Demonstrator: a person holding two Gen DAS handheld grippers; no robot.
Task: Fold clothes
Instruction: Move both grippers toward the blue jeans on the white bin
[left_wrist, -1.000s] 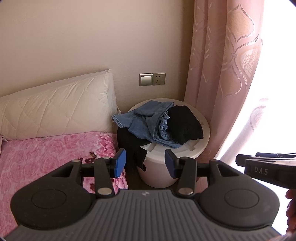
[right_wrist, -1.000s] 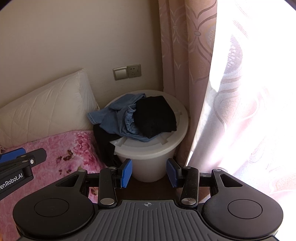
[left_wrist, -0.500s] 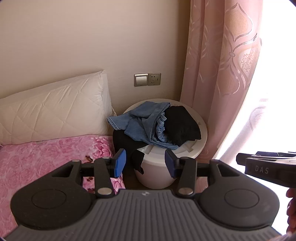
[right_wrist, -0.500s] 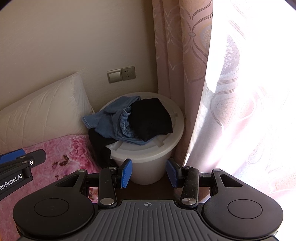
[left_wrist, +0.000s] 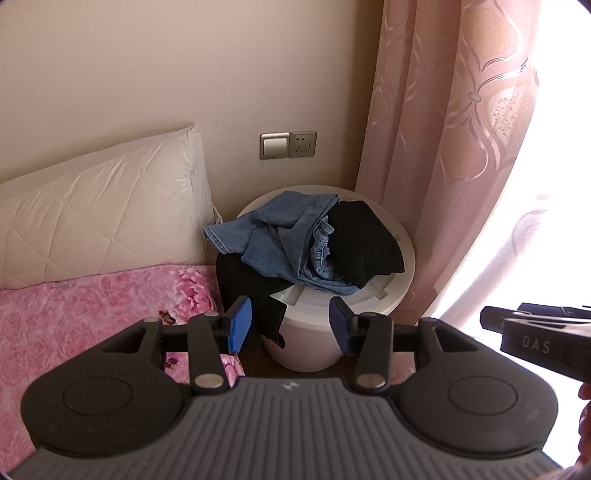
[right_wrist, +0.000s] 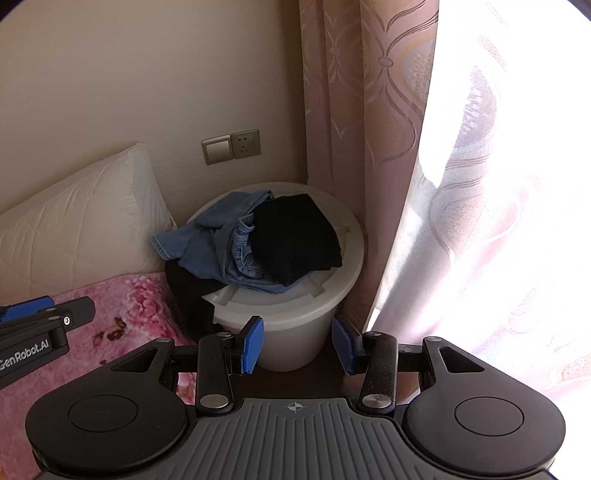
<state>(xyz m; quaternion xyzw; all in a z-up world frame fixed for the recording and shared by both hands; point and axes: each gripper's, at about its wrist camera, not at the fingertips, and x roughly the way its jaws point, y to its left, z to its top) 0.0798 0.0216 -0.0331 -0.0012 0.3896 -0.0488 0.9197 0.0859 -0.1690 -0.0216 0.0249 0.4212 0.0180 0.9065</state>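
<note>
Both claws are spread apart and empty — left claw (left_wrist: 290, 325), right claw (right_wrist: 297, 345). The blue jeans (left_wrist: 284, 240) and a black garment (left_wrist: 364, 245) sit heaped on the white bucket (left_wrist: 373, 306) by the bed (left_wrist: 92, 317) — well ahead of both.

"DAS" in pale capitals on side of right gripper (left_wrist: 535, 328), lower right of left wrist frame. "GenRobot.AI" in white, first letter cut by frame edge, on black body of left gripper (right_wrist: 40, 332), lower left of right wrist frame. Small crosshair emblem on grey ribbed housing at bottom centre of both frames; no lettering legible there.
</note>
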